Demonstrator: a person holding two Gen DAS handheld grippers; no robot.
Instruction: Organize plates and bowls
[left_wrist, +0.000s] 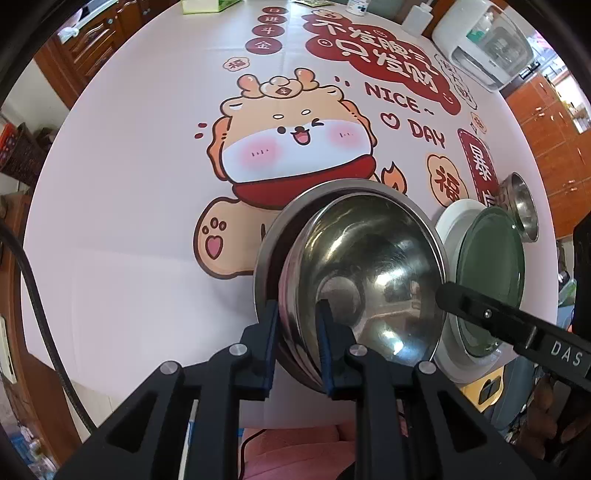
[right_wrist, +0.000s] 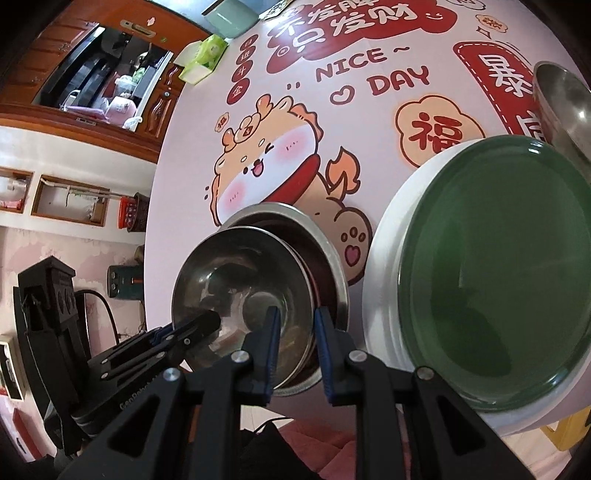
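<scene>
A tilted steel bowl (left_wrist: 369, 273) rests partly inside a larger steel bowl (left_wrist: 269, 251) on the printed table. My left gripper (left_wrist: 297, 332) is shut on the tilted bowl's near rim. It shows in the right wrist view (right_wrist: 199, 325) at the bowl's left rim (right_wrist: 240, 284). My right gripper (right_wrist: 297, 332) straddles the near right rim of the bowls, jaws a little apart; whether the pads touch metal is unclear. One of its fingers (left_wrist: 480, 314) reaches in from the right. A green plate (right_wrist: 491, 269) lies on a white plate (right_wrist: 384, 258) to the right.
A third steel bowl (right_wrist: 561, 99) stands beyond the plates at the far right. A white appliance (left_wrist: 484, 44), a bottle (left_wrist: 417, 16) and a green tissue box (right_wrist: 203, 55) stand along the table's far edge. Wooden cabinets surround the table.
</scene>
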